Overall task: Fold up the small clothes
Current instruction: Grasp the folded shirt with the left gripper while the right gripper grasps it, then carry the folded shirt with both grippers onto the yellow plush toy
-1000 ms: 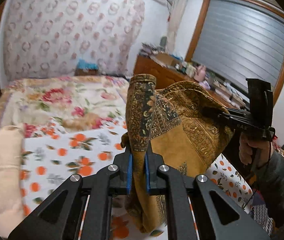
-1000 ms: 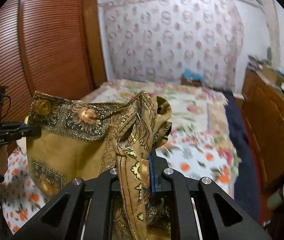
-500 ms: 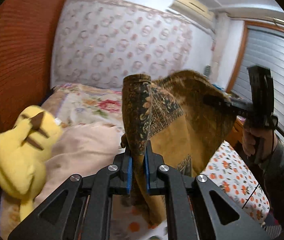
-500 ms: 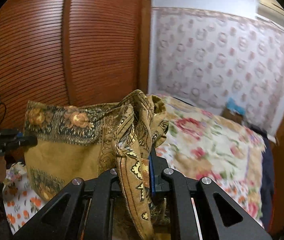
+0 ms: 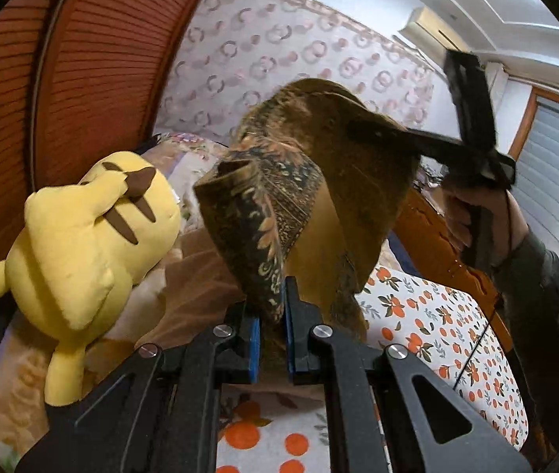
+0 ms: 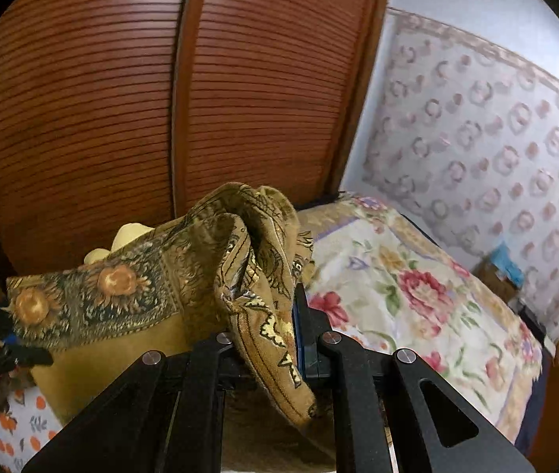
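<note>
Nearest, the left gripper (image 5: 270, 317) has its blue-padded fingers (image 5: 254, 339) nearly closed, pinching a bunched edge of the mustard patterned cloth (image 5: 330, 197), and the right gripper (image 6: 267, 339) likewise clamps another bunched corner between almost closed fingers. So the cloth hangs in the air between the two grippers, its sunflower border stretched across above the orange-print sheet (image 5: 444, 335). Just beside it on the left sits a yellow plush toy (image 5: 82, 244) on a beige blanket (image 5: 184, 276). Farther back lie a floral bedspread (image 6: 417, 283), a louvred wooden wardrobe (image 6: 121, 98) and the patterned wall hanging (image 6: 496, 138).
</note>
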### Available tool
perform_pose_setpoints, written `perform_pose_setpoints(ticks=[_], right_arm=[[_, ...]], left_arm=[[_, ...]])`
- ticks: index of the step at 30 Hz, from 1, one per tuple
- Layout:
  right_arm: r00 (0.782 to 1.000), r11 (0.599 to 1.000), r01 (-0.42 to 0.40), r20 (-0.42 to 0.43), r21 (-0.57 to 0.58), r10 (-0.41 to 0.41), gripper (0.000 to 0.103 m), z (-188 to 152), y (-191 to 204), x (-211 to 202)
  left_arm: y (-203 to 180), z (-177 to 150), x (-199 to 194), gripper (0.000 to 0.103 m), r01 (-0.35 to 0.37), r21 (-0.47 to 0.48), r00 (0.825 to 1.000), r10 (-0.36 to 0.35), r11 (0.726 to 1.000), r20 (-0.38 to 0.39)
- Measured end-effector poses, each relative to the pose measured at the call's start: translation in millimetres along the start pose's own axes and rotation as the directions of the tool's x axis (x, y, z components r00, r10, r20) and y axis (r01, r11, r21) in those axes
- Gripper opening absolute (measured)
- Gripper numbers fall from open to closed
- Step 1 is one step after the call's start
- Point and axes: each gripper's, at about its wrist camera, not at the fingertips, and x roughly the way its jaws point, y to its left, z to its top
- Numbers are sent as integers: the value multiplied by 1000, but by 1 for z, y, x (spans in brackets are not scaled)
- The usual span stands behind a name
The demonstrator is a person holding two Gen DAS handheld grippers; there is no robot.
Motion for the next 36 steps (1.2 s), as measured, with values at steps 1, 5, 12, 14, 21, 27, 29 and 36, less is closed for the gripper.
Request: perform_pose_setpoints(ticks=[1,5,12,14,21,27,29,36], right_arm=[[1000,1000,-4,-4,-9,4,12,3,-2,6],[999,999,-31,-36,-39,30,12,6,-1,33],[994,997,32,-103,66,-25,43,5,-23,71],[996,994,56,-78,91,-49,55,-2,-35,64],[994,983,102,-43,153,-97,65,-16,-51,44],[986,984,-20,-157,177,48,65,-42,-42,84],[982,982,-5,-184,189,41,65,-55,-40,100],[989,965,7,-143,263,32,65,-66,-46,118]], left_arm=[[2,-1,-1,10,-3,-7,1000,3,1000,-1],[9,-7,2,10,-32,-27,999,31,999,-14],[22,-10,15,10,-90,-48,995,87,995,-55],[24,-11,17,10,-108,-51,992,105,993,-65],[24,-15,20,10,-138,-34,988,135,990,-78],[21,-14,21,15,-172,-3,981,171,985,-88],[18,-14,19,26,-188,21,979,189,982,-82],[7,-12,5,78,-208,89,976,213,974,-47]])
